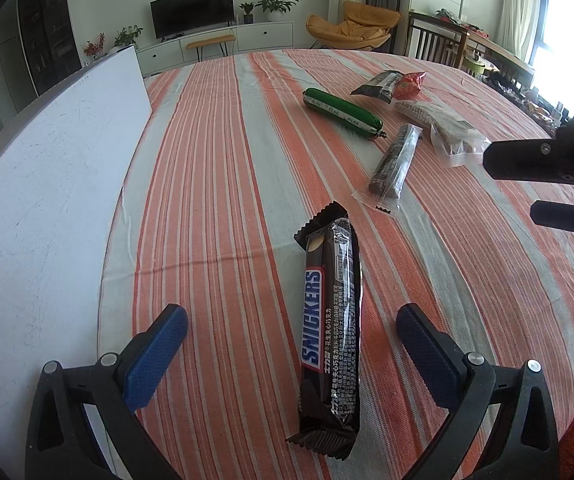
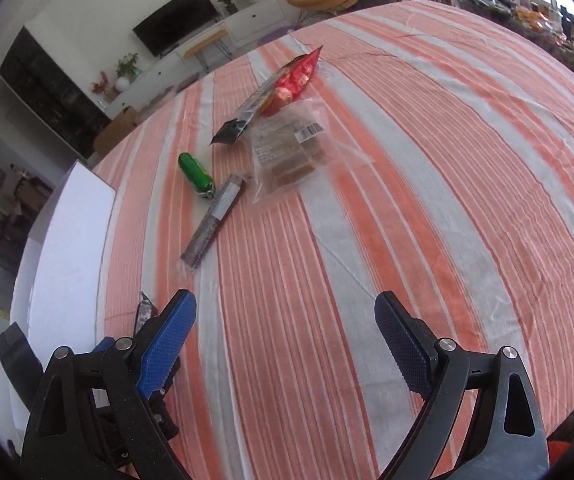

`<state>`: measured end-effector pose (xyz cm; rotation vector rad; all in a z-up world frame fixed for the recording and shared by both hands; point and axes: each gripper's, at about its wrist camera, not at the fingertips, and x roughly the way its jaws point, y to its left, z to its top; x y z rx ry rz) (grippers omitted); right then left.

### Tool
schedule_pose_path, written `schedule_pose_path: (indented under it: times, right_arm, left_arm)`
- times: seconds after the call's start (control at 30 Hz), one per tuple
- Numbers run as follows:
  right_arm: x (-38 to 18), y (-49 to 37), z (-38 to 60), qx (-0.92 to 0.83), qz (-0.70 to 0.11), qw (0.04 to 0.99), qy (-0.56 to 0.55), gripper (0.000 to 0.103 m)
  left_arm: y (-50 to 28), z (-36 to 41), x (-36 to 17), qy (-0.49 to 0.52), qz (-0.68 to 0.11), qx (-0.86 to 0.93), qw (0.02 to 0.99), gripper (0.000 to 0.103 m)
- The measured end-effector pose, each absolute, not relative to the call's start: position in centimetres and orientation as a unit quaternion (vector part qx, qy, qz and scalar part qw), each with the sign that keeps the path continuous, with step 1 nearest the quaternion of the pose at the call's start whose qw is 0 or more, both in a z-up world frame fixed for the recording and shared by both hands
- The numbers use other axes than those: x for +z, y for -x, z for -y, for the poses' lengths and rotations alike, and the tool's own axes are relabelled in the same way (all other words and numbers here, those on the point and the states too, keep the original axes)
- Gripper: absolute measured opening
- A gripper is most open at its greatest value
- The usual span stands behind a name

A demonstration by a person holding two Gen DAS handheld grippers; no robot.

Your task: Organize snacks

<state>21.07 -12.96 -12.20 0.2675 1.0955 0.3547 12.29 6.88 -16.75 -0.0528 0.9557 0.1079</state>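
A brown Snickers bar (image 1: 329,328) lies lengthwise on the striped tablecloth (image 1: 215,184), between the spread fingers of my left gripper (image 1: 292,314), which is open and not touching it. Farther off lie a green sausage (image 1: 341,114), a dark cookie roll in clear wrap (image 1: 393,164), a clear biscuit packet (image 1: 447,132), a red packet (image 1: 409,84) and a dark packet (image 1: 377,86). My right gripper (image 2: 285,304) hangs open over bare cloth, with nothing between its fingers. It faces the sausage (image 2: 195,174), roll (image 2: 215,220) and biscuit packet (image 2: 291,152).
A white board (image 1: 47,160) lies along the table's left side, also seen as the white board (image 2: 67,240) in the right wrist view. The right gripper (image 1: 515,188) reaches in from the right edge beside the biscuit packet. Chairs and a TV cabinet stand beyond the table.
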Motion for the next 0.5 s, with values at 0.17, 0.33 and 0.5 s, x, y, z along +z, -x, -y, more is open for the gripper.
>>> schedule_pose_path:
  times: [0.17, 0.33, 0.5]
  right_arm:
    - [-13.7, -25.7, 6.3, 0.184, -0.567, 0.798, -0.092, 0.09]
    - [-14.5, -27.3, 4.0, 0.16, -0.577, 0.799, -0.062, 0.046]
    - [-14.3, -25.7, 5.8, 0.191, -0.593, 0.782, -0.037, 0.02]
  left_arm:
    - [-12.3, -6.9, -16.8, 0.025, -0.46, 0.052, 0.886, 0.103]
    - [-12.3, -6.9, -16.8, 0.025, -0.459, 0.052, 0.886, 0.103]
    - [-12.3, -6.9, -16.8, 0.025, -0.459, 0.052, 0.886, 0.103]
